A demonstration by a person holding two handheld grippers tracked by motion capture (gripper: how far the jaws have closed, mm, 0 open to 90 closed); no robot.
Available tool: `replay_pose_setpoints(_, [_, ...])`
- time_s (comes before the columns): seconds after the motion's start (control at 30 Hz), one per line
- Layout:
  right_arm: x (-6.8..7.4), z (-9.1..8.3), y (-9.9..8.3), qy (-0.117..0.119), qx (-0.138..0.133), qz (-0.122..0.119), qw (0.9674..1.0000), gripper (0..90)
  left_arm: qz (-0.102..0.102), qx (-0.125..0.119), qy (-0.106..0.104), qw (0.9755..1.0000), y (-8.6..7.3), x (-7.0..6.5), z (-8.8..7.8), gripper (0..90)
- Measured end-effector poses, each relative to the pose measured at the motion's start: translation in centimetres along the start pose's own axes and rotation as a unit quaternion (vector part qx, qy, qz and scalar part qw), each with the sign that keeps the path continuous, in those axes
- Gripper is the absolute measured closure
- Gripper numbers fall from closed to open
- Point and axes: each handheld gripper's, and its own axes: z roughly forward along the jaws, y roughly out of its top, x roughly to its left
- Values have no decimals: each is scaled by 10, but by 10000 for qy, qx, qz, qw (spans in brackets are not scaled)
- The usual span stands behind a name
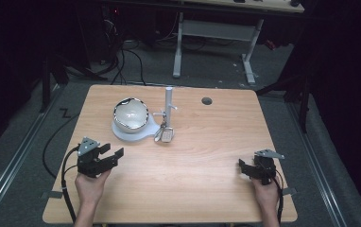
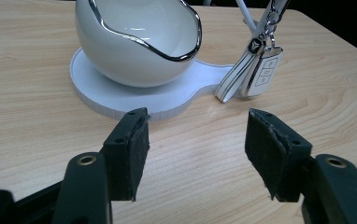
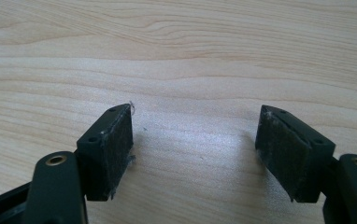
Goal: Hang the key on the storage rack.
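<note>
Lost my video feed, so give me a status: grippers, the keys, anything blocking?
Left gripper open, empty, facing the car key. Right gripper open over bare table. Key hangs on white stand beside bowl. Path clear.

We see a light wooden table [image 1: 193, 189] with a round hole [image 1: 207, 100] near its far edge. Beyond it stands a white desk frame [image 1: 216, 33], and black cables [image 1: 131, 61] lie far left.

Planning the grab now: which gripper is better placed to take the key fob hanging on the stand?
Left, probably. The left gripper sits near the stand, jaws open and aimed toward the key fob beside the bowl. The right gripper is at the table's far corner, facing bare table.
</note>
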Motion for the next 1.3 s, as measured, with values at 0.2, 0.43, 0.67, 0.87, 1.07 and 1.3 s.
replay_pose_setpoints(0.2, [0, 0, 0, 0, -2, -4, 10000, 279, -4, 45, 35, 10000, -3, 2, 0, 398])
replay_pose_setpoints(0.43, [0, 0, 0, 0, -2, -4, 10000, 279, -19, 102, 85, 9999, -7, 3, 1, 394])
replay_pose_setpoints(0.67, [0, 0, 0, -1, -2, -5, 10000, 279, -15, 166, 143, 9998, -11, 4, 2, 389])
replay_pose_setpoints(0.87, [0, 0, 0, -1, -1, -4, 10000, 279, -33, 213, 178, 9996, -15, 5, 3, 386])
replay_pose_setpoints(1.07, [0, 0, 0, -3, -1, -4, 10000, 279, -57, 227, 197, 9995, -18, 7, 4, 384])
replay_pose_setpoints(1.3, [0, 0, 0, -2, -1, -3, 10000, 279, -88, 265, 226, 9994, -22, 8, 4, 380])
